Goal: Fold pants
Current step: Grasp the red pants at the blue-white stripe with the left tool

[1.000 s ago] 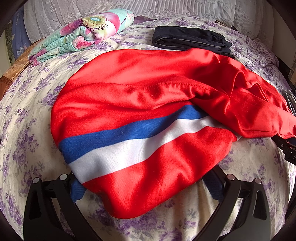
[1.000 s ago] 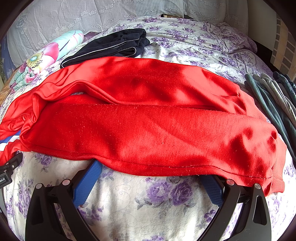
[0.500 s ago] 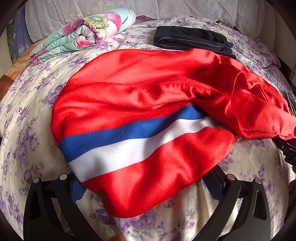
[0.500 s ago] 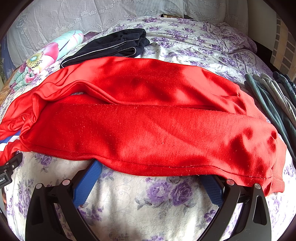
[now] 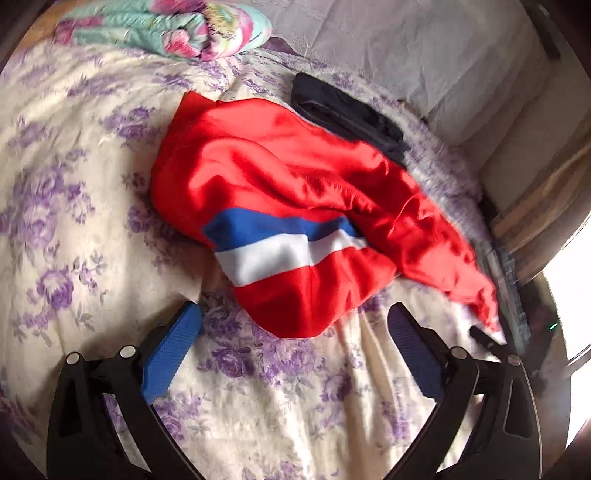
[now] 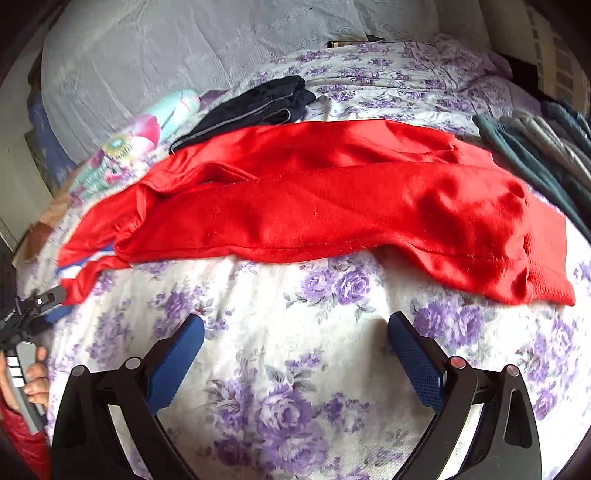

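Left tongs (image 5: pixel 293 325): both blue pads spread wide, nothing between them; I hold them above the flowered bedspread (image 5: pixel 74 229), just short of the near edge of the pants.
Right tongs (image 6: pixel 295 334): spread wide as well and holding nothing, over bare bedspread (image 6: pixel 280 373), with the pants' near hem a little way ahead of my fingertips.
Red pants (image 6: pixel 332 206): lying across the bed, legs stretched sideways in the right wrist view, one long fold running along them; the ribbed cuff end sits at the right.
Stripe panel (image 5: pixel 280 247): a blue and white band across the red cloth, at the bunched end nearest my left tongs (image 6: pixel 33 306), which show at the left edge of the right view.
Dark folded garment (image 5: pixel 351 114): on the bed just beyond the pants, touching or nearly so.
Floral quilt roll (image 5: pixel 177 33): at the far side, by the pillows.
Grey-green clothes (image 6: pixel 543 155): piled at the right, beside the cuff end.
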Demonstrator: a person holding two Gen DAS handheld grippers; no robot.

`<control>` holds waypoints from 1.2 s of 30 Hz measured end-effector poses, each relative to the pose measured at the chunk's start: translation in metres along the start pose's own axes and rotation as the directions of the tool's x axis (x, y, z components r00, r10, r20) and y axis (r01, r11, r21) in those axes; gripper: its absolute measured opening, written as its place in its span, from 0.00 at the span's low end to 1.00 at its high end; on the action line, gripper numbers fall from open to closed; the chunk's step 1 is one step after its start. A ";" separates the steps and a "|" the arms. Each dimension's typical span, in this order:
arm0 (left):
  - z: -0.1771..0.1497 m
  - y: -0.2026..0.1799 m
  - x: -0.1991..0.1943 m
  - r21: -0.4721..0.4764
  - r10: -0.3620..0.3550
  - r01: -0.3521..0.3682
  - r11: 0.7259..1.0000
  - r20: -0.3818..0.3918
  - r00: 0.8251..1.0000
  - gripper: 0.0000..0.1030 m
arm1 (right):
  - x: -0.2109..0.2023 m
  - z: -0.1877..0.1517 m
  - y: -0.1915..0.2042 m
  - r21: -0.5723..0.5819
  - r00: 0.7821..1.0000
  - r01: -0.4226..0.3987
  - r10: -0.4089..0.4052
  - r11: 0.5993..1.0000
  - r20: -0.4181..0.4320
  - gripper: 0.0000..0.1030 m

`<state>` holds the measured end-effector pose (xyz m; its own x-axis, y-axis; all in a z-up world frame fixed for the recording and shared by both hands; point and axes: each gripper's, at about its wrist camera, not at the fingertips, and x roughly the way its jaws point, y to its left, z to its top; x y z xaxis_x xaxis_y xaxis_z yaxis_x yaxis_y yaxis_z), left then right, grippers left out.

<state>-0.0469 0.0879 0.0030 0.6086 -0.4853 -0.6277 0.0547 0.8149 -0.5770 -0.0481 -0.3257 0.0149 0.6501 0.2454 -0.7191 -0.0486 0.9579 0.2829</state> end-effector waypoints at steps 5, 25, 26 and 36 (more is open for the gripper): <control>-0.008 0.001 0.001 -0.051 -0.029 0.032 0.998 0.060 0.998 0.96 | -0.001 0.002 -0.021 0.130 0.993 -0.112 0.107 0.985 0.043 0.97; 0.006 0.015 0.024 -0.436 -0.187 0.262 0.861 0.209 0.960 0.30 | 0.000 0.001 -0.021 0.135 0.992 -0.123 0.117 0.983 0.056 0.97; 0.003 0.022 0.025 -0.444 -0.204 0.279 0.852 0.209 0.956 0.27 | -0.001 0.001 -0.022 0.138 0.991 -0.126 0.119 0.982 0.059 0.97; 0.026 0.013 -0.061 -0.209 -0.114 0.165 0.964 0.236 0.965 0.20 | -0.003 0.002 -0.024 0.145 0.989 -0.139 0.130 0.980 0.069 0.97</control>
<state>-0.0629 0.1363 0.0475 0.7678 -0.4868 -0.4166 -0.0118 0.6394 -0.7688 -0.0473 -0.3499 0.0112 0.6889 0.3567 -0.6310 -0.0281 0.8830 0.4685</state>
